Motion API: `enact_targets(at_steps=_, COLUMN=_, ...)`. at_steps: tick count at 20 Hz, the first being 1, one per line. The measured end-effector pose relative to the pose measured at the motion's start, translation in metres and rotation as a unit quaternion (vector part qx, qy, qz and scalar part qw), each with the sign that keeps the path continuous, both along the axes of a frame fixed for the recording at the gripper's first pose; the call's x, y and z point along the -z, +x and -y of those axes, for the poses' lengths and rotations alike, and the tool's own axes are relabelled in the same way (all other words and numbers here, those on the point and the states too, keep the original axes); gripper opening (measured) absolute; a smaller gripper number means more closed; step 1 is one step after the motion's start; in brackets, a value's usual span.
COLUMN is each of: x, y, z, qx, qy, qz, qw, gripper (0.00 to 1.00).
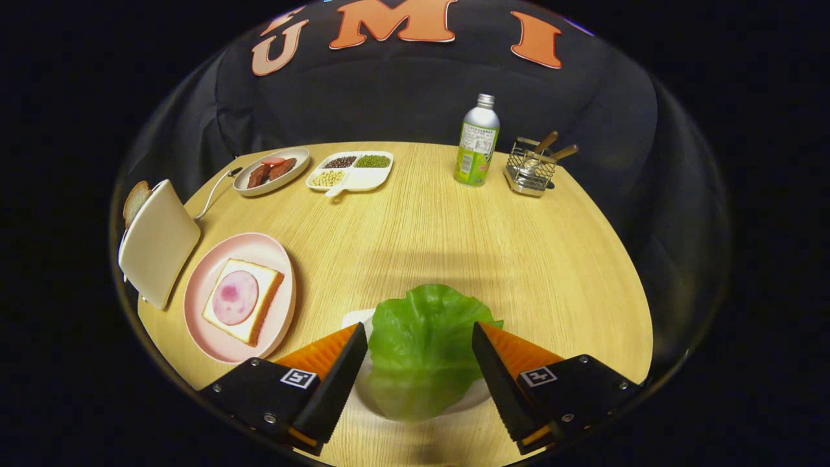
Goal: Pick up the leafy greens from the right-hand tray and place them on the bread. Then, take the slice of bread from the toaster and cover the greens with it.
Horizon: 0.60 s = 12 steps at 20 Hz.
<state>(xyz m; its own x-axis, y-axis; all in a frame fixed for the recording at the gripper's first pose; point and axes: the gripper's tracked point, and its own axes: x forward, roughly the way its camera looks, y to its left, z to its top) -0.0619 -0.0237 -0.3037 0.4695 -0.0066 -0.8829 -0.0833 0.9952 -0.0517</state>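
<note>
Broad green leaf point(421, 344) between open claw point(420, 337) fingers.

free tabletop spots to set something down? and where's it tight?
Free: the wide table middle, between pink plate, lettuce and bottle; also beside the basket. Crowded: by the toaster and far dishes. Gripper open, its fingers straddle the lettuce.

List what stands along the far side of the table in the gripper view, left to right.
Oval plate of sausages → divided dish of beans → metal bottle → wire basket holding utensils. The hand-held gripper is open around the lettuce leaf.
</note>
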Motion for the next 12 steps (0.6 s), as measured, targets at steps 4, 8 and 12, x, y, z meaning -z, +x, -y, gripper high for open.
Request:
enact_targets(at_steps=4, x=0.015, y=-0.008, z=0.006, qx=0.013, qy=0.003, qz=-0.026, qw=1.0, gripper=0.98)
enact_targets(at_steps=8, x=0.028, y=-0.013, z=0.008, qx=0.014, qy=0.003, qz=-0.047, qw=0.999, gripper=0.98)
enact_targets(at_steps=12, x=0.033, y=-0.014, z=0.008, qx=0.02, qy=0.015, qz=-0.059, qw=0.998, gripper=0.96)
